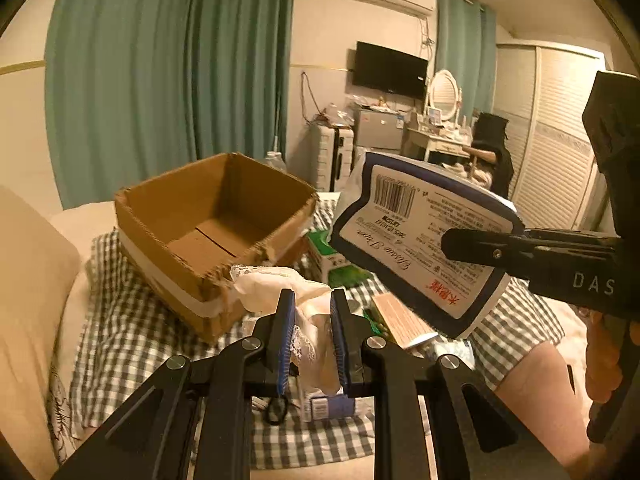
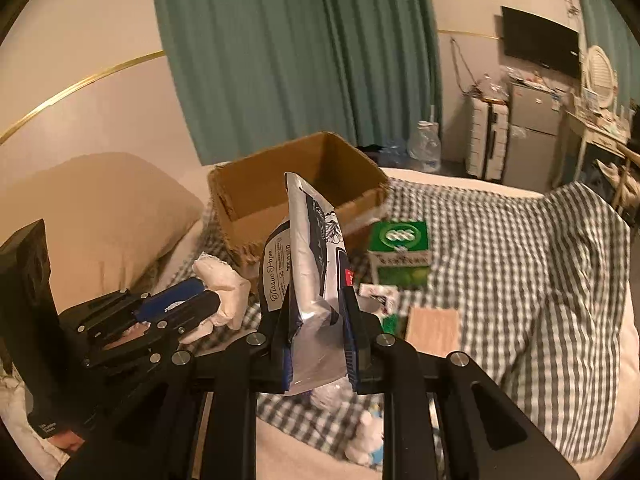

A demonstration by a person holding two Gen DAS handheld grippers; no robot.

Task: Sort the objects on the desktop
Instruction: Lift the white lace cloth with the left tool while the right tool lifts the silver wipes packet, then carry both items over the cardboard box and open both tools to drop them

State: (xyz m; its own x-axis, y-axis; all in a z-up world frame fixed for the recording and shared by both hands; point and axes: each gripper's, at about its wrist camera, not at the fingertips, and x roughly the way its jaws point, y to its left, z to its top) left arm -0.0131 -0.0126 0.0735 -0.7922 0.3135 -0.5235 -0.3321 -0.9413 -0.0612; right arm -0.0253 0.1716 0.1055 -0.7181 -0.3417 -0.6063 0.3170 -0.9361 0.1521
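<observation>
Surface: a bed under a checked cloth (image 2: 500, 248), teal curtains (image 1: 168, 60) behind.
Cardboard box (image 1: 212, 216): open and empty, on the cloth toward the left.
Left gripper (image 1: 313, 332): clamped on a white lace-edged cloth (image 1: 280, 284), held just in front of the box.
Green carton (image 2: 400, 254): on the cloth, right of the box.
Right gripper (image 2: 316, 340): clenched on a tissue paper pack (image 2: 308, 248), held above the cloth.

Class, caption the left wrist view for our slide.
Left gripper holds white cloth near empty cardboard box; right gripper grips tissue pack.
</observation>
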